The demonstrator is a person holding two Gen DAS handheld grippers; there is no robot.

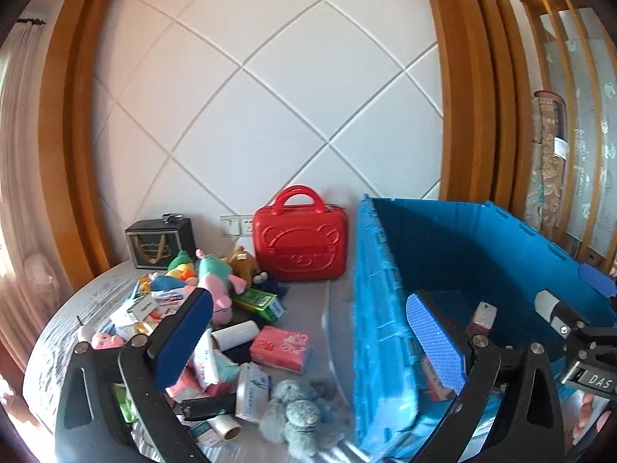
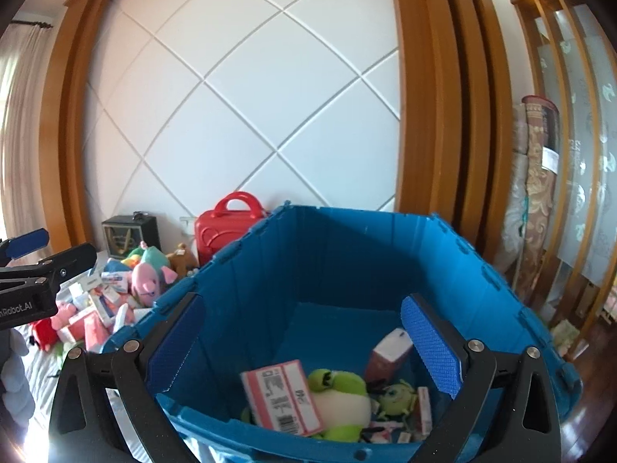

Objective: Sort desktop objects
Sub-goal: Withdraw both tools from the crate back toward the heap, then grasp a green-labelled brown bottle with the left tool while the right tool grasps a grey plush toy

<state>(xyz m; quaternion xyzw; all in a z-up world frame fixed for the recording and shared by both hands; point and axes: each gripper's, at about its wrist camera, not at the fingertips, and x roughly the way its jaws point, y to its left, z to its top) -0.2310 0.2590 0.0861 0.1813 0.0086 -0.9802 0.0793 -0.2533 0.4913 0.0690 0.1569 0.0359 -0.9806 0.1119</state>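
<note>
A pile of plush toys, small boxes and tissue packs lies on the table, among them a pink tissue pack (image 1: pixel 279 347), a grey plush (image 1: pixel 297 416) and a pink pig plush (image 1: pixel 221 297). My left gripper (image 1: pixel 308 335) is open, with nothing between its fingers, above the gap between the pile and the blue crate (image 1: pixel 385 308). My right gripper (image 2: pixel 304 343) is open and empty over the blue crate (image 2: pixel 482 270). Inside the crate are a tilted pink-and-white box (image 2: pixel 281 397), a green frog plush (image 2: pixel 339 397), a green one-eyed plush (image 2: pixel 393 397) and a brown-and-white box (image 2: pixel 389 355).
A red carry case (image 1: pixel 300 247) and a black gift box (image 1: pixel 160 241) stand against the white panelled wall behind the pile. Rolled rugs (image 2: pixel 536 193) lean by a wooden frame at the right. A curtain hangs at the far left.
</note>
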